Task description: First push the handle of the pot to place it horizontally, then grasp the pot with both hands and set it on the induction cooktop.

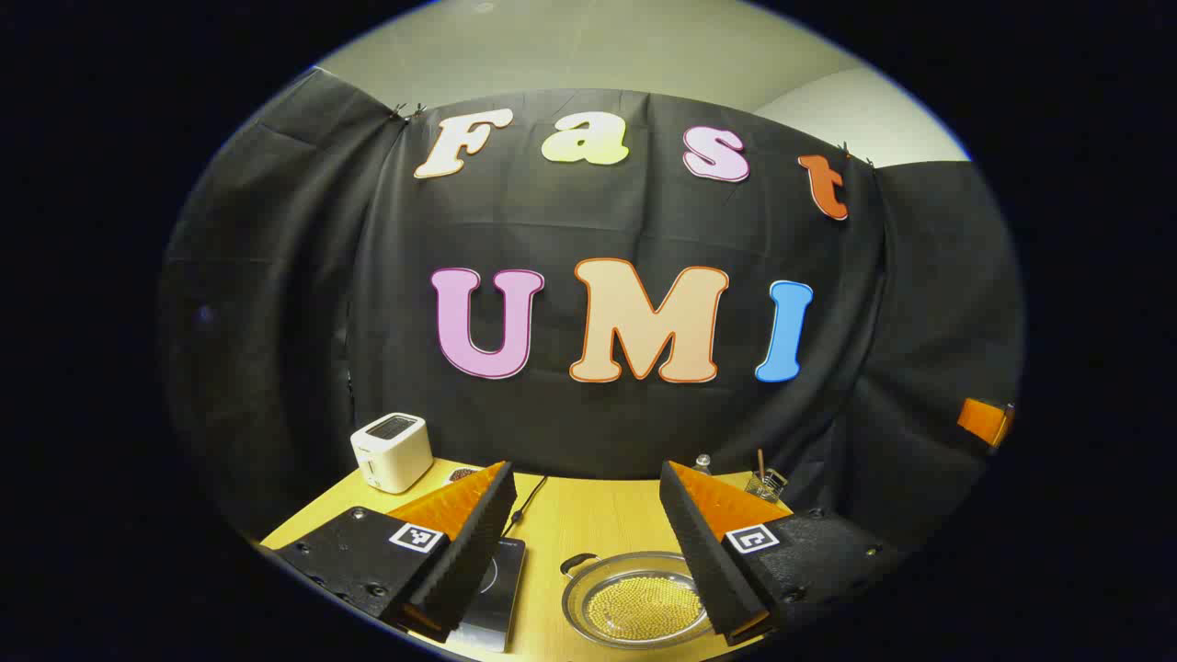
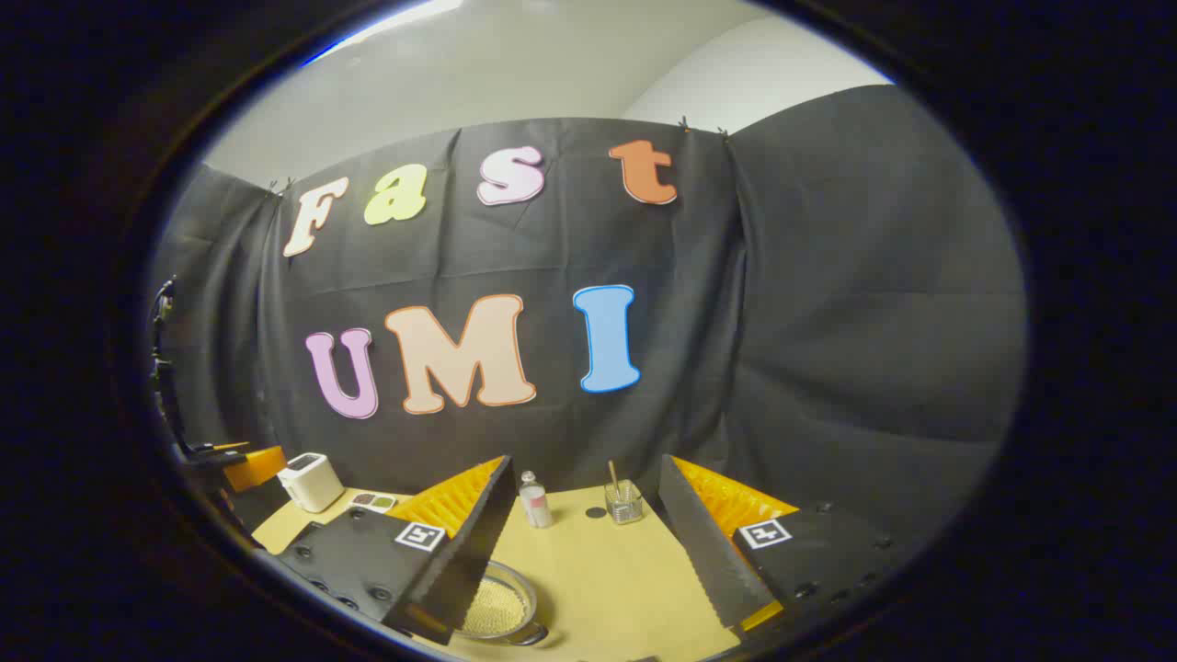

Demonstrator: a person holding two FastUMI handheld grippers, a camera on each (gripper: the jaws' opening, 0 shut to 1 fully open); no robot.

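Hovering above the table [image 1: 588, 515] with fingers spread wide and empty, the left gripper [image 1: 588, 552] has the pot [image 1: 634, 602] at six o'clock; the right gripper [image 2: 579, 552], equally wide, sees it at seven o'clock, so the left is nearer.

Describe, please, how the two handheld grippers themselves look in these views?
The left gripper and the right gripper look alike: each has two wedge-shaped jaws with ribbed inner faces, set on black bolted blocks, each block carrying a square black-and-white marker tag.
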